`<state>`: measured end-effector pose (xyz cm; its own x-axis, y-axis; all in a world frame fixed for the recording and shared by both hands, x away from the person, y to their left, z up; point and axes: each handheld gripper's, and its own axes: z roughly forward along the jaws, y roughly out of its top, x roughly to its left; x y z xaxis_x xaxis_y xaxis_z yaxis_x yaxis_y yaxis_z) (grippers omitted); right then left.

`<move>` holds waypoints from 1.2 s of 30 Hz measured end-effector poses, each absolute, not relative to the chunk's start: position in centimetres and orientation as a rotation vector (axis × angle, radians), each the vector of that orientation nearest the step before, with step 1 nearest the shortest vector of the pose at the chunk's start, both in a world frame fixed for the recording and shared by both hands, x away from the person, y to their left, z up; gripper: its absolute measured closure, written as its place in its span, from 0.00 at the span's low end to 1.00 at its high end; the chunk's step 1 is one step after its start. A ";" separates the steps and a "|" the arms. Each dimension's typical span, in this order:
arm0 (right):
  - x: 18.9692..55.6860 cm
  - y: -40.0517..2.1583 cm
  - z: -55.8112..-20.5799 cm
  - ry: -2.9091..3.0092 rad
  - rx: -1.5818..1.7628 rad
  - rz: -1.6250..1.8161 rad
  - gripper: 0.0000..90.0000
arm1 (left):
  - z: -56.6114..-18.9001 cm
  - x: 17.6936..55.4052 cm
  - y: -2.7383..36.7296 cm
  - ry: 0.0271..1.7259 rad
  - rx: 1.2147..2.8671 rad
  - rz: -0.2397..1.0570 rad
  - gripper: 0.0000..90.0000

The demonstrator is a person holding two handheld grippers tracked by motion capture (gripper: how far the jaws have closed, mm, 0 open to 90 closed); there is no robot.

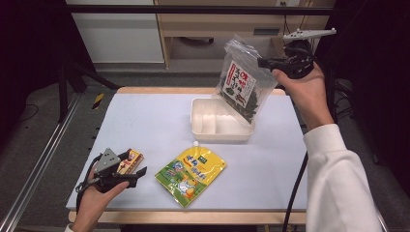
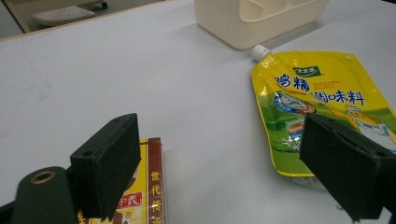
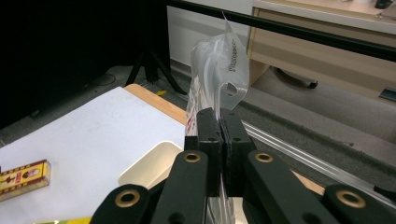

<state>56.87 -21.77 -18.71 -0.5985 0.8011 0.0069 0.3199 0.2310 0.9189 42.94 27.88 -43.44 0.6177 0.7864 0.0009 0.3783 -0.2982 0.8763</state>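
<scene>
Partly gripper-hidden: small box (image 2: 148,196).

Clear plastic bag (image 1: 240,83) with a white, red and green printed label and dark dried contents, hanging tilted in the upper right of the high view, above the far right corner of the cream tray (image 1: 205,126); pinched at its top edge (near the punched hang hole), lower corner dipping towards the tray. Small flat red-and-yellow box (image 1: 129,161) with printed characters, lying at the lower left of the high view on the white surface (image 1: 145,121), near its front edge, well apart from the bag.
</scene>
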 end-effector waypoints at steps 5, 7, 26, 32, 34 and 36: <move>57.8 -22.0 -19.3 2.037 1.049 1.363 0.99 | -43.5 43.0 28.2 0.934 1.908 0.548 0.14; 58.1 -22.1 -19.5 2.038 1.054 1.360 0.99 | -43.6 43.1 28.2 0.940 1.903 0.536 0.14; 59.5 -23.0 -22.0 2.019 1.067 1.432 0.99 | -43.7 43.4 28.3 0.952 1.881 0.508 0.14; 59.7 -23.0 -23.1 2.018 1.064 1.428 0.99 | -43.7 43.4 28.1 0.939 1.891 0.505 0.14; 59.8 -22.9 -23.5 2.014 1.062 1.429 0.99 | -43.7 43.4 28.2 0.941 1.890 0.505 0.14; 59.8 -23.0 -23.7 2.003 1.061 1.444 0.99 | -43.7 43.4 28.2 0.943 1.883 0.508 0.14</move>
<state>59.84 -23.01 -23.73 -0.6028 0.7943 0.0761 0.3230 0.1557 0.9335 43.40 28.21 -43.66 0.6183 0.7848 -0.0422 0.3970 -0.2654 0.8786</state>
